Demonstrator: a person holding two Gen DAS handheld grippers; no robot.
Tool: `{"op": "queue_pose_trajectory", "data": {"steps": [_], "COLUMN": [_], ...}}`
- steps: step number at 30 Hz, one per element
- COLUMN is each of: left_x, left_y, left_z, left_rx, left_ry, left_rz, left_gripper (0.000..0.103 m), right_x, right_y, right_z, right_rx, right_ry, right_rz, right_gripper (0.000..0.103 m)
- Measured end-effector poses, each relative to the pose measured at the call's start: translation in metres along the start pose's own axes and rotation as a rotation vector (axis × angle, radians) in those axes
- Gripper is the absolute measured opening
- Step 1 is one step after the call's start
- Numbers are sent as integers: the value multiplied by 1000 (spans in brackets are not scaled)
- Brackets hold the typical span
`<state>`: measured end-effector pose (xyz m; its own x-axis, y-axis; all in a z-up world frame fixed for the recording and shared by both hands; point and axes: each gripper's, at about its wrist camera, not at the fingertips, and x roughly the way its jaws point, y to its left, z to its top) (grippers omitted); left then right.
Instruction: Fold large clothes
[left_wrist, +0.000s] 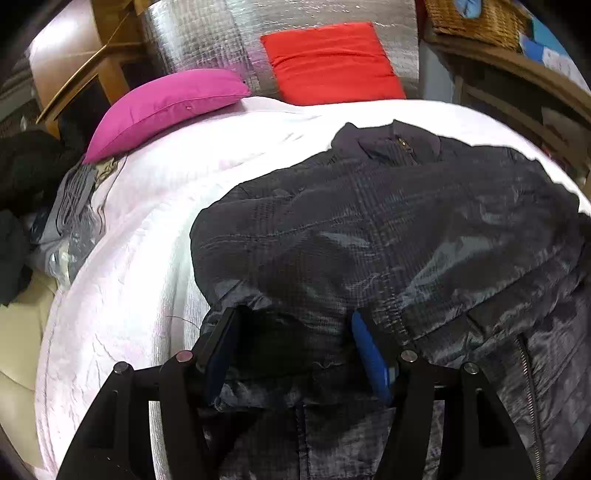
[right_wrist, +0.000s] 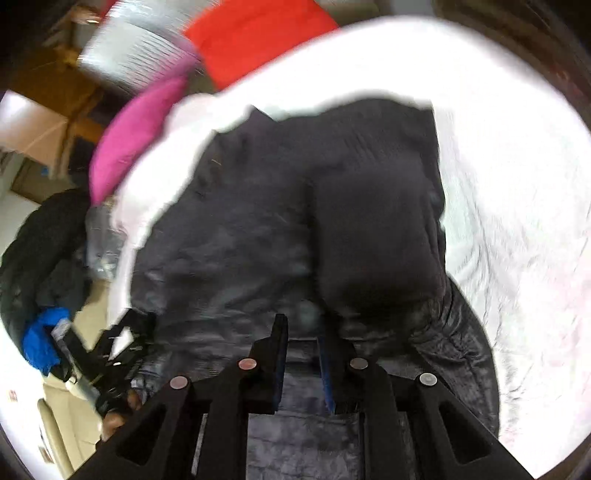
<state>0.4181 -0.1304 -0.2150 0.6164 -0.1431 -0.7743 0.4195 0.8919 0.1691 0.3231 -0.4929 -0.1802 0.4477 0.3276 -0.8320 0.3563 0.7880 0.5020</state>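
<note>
A dark navy quilted jacket lies spread on a white bedsheet, collar and zip at the far end. My left gripper is open, its blue-padded fingers resting on the jacket's near left part, with fabric bunched between them. In the blurred right wrist view the jacket fills the middle, a sleeve folded over its right side. My right gripper has its jaws a narrow gap apart over the jacket's near hem; whether it pinches fabric is unclear. The left gripper shows at the lower left.
A magenta pillow and a red cushion lie at the bed's head against a silver foil panel. Dark clothes and bagged items are piled off the bed's left. A wicker basket sits on a wooden shelf at the right.
</note>
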Motion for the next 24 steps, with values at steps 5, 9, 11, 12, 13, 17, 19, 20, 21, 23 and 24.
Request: {"op": "queue_pose_trajectory", "data": {"steps": [5, 9, 11, 12, 13, 17, 19, 20, 21, 23, 24], "left_x": [-15, -24, -21, -19, -16, -3, 3, 6, 7, 6, 5], "left_y": [6, 10, 13, 14, 15, 17, 18, 20, 21, 21, 21], "left_z": [6, 9, 11, 11, 12, 12, 9, 8, 8, 7, 8], "left_rx": [-66, -94, -105, -109, -116, -134, -145, -156, -165, -168, -169], "left_ry": [-42, -97, -97, -92, -84, -47, -19, -7, -2, -5, -7], "left_rz": [-25, 3, 24, 28, 31, 49, 45, 34, 30, 32, 35], "left_gripper": [68, 68, 68, 68, 68, 68, 68, 68, 68, 68, 68], "right_x": [-32, -12, 2, 10, 18, 48, 53, 51, 49, 39, 34], "right_y": [17, 18, 12, 11, 7, -3, -10, -11, -11, -11, -9], "right_z": [-3, 5, 15, 18, 23, 32, 34, 35, 36, 36, 33], "right_rx": [-69, -96, -79, -67, -57, -69, -55, -43, -34, -17, -16], "right_ry": [-295, -359, -340, -332, -309, -266, -245, -244, -242, -253, -265], "right_rz": [-164, -295, -310, -327, -347, -416, -415, -407, -402, -380, -362], "right_gripper": [101, 99, 84, 76, 62, 48, 48, 47, 47, 48, 50]}}
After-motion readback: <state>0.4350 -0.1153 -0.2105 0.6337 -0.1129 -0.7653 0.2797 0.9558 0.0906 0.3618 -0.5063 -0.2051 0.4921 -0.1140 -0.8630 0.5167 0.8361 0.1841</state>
